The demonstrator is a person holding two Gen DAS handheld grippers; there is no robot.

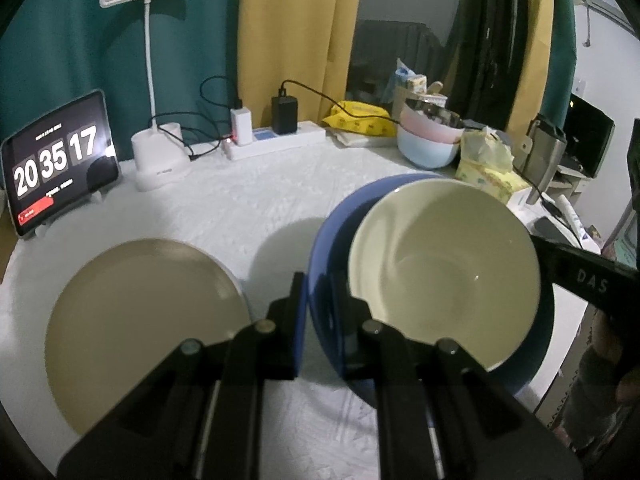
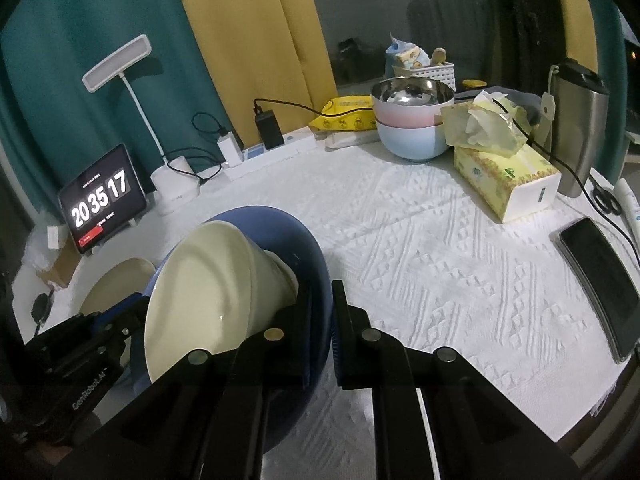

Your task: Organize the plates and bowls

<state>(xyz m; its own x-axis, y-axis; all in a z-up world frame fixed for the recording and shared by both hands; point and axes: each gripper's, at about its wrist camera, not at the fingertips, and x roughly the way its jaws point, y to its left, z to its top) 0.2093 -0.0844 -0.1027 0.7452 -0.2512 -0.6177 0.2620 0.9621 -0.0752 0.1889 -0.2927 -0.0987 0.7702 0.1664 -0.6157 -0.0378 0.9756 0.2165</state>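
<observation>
A blue plate (image 1: pixel 332 248) carries a cream bowl (image 1: pixel 444 272) and is held above the white tablecloth. My left gripper (image 1: pixel 320 316) is shut on the plate's left rim. My right gripper (image 2: pixel 322 328) is shut on the same blue plate's (image 2: pixel 296 240) right rim, with the cream bowl (image 2: pixel 208 280) tilted inside it. A beige plate (image 1: pixel 140 328) lies flat on the table to the left, and it also shows in the right wrist view (image 2: pixel 116 284).
A stack of pink and blue bowls (image 2: pixel 412 124) stands at the back with a steel bowl on top. A tissue box (image 2: pixel 508 176), a phone (image 2: pixel 604 280), a steel tumbler (image 2: pixel 580 128), a lamp (image 1: pixel 156 152), a clock tablet (image 1: pixel 60 160) and a power strip (image 1: pixel 276 140) ring the table.
</observation>
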